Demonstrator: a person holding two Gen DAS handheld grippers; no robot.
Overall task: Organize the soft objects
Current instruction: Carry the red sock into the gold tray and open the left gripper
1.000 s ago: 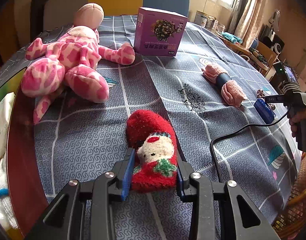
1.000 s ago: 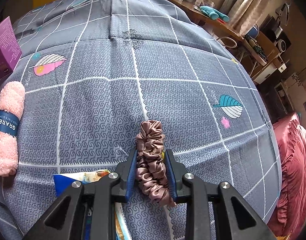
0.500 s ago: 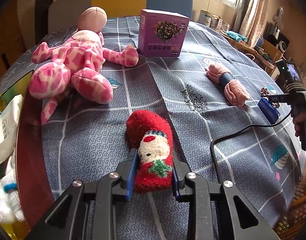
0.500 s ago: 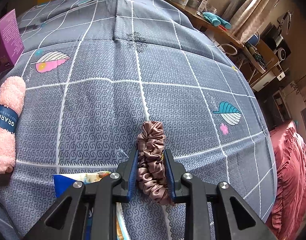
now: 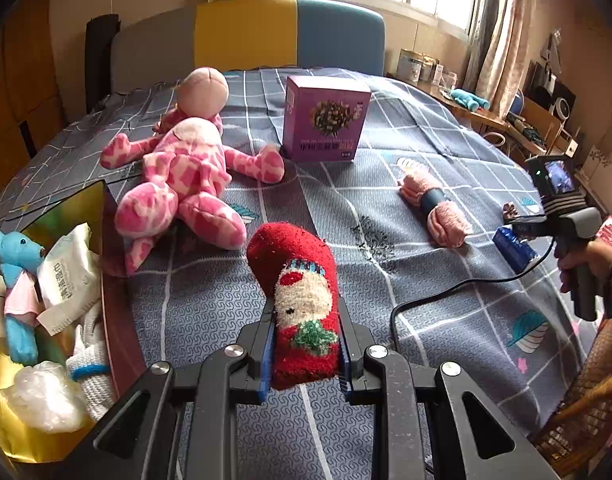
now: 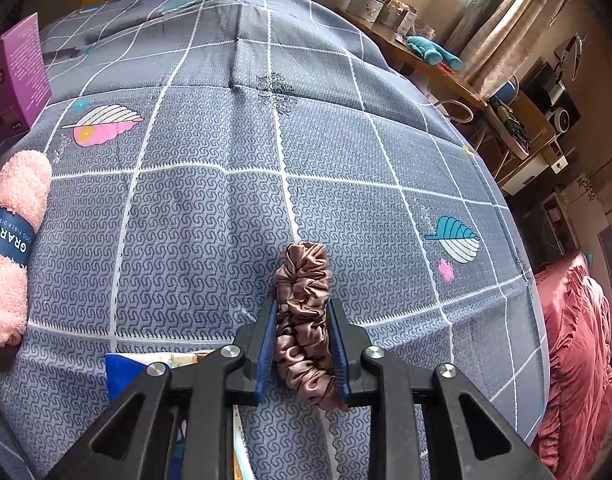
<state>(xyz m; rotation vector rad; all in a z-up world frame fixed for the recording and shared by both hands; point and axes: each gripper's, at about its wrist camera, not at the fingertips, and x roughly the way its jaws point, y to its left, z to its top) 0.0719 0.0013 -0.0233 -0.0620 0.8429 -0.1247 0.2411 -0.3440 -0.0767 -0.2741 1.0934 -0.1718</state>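
The left claw is clenched on a red fuzzy sock with a snowman face, which is gripped at its lower half between the blue pads and juts forward, raised above the grey checked cloth of the table. Ahead and to the left of this claw a pink-and-white spotted plush doll is seen lying on the cloth, with a purple cardboard box standing beyond it. To the far left, a gold-lined bin is seen holding a small blue teddy and white packets. The right claw is clamped on a brown satin scrunchie, squeezed flat between its pads. To its left a rolled pink towel with a dark blue band is seen resting on the cloth.
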